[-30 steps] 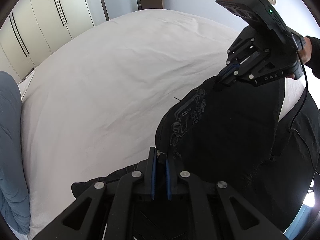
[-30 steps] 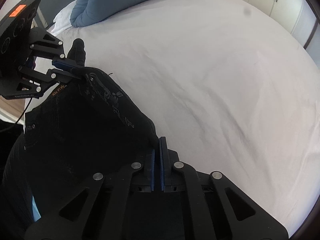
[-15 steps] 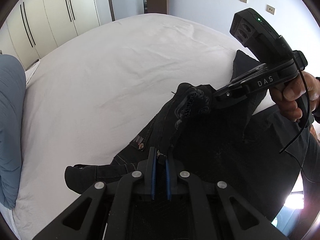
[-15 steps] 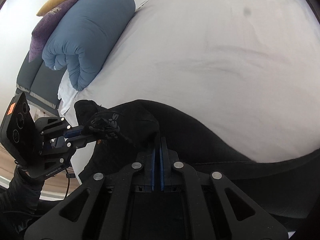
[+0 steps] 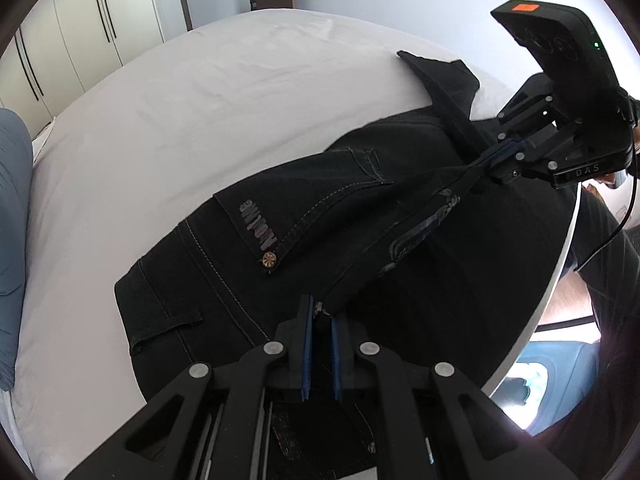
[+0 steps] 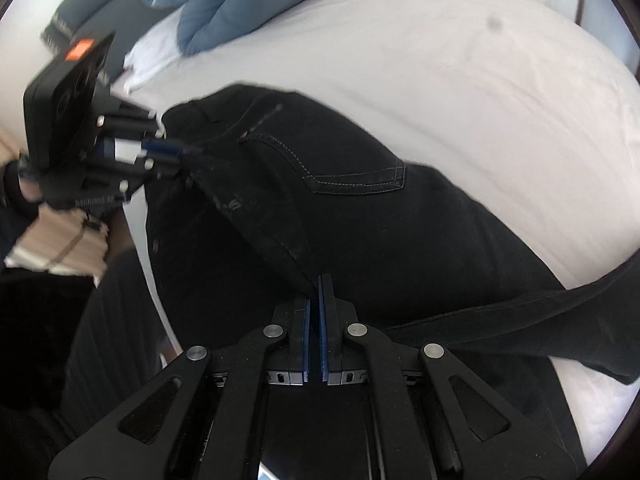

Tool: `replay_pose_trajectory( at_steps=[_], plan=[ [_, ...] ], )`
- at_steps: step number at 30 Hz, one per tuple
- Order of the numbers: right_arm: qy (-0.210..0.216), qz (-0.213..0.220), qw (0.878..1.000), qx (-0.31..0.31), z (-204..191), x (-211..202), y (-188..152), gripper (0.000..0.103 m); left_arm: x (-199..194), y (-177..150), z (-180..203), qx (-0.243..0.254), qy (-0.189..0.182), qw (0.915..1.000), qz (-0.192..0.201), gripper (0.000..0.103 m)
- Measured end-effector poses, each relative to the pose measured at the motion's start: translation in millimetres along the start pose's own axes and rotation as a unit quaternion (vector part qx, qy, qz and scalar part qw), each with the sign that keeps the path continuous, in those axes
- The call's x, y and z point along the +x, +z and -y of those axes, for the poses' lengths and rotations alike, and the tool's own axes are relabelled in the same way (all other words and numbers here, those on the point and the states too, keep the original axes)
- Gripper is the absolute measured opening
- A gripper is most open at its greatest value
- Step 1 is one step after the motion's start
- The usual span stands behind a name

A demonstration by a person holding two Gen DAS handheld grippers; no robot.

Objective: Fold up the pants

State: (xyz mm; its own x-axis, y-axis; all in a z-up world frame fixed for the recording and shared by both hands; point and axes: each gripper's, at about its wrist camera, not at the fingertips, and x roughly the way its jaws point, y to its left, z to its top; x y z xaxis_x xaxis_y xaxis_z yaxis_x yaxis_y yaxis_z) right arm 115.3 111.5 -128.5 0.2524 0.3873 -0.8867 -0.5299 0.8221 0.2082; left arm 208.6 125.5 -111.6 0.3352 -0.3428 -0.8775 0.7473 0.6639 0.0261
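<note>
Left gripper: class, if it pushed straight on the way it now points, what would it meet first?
Most likely the black jeans it already clamps, then the white bedsheet under them; the left gripper points steeply down, though depth is unclear.

Bright, even daylight in both views, so the white bed sheet nearly blows out while the black pants lose detail. Heavy fisheye bend and dark vignette at the edges. Left of the right gripper, the left gripper is smeared by motion blur.
</note>
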Motion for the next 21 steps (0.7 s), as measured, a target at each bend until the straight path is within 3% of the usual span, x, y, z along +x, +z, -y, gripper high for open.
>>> replay_pose_trajectory(
  at_steps=[11, 17, 21],
  plan=[
    [-0.097, -0.026, 0.985, -0.140, -131, 23, -42, 0.003, 17, -30, 12, 0.064, 0.017, 0.9970, -0.040, 0.008],
    [-0.105, -0.033, 0.984, -0.142, -159, 30, -59, 0.003, 35, -28, 18, 0.070, 0.013, 0.9965, -0.044, 0.008],
    [-0.111, -0.033, 0.983, -0.142, -155, 22, -71, 0.003, 38, -33, 22, 0.082, 0.014, 0.9956, -0.043, 0.008]
  ],
)
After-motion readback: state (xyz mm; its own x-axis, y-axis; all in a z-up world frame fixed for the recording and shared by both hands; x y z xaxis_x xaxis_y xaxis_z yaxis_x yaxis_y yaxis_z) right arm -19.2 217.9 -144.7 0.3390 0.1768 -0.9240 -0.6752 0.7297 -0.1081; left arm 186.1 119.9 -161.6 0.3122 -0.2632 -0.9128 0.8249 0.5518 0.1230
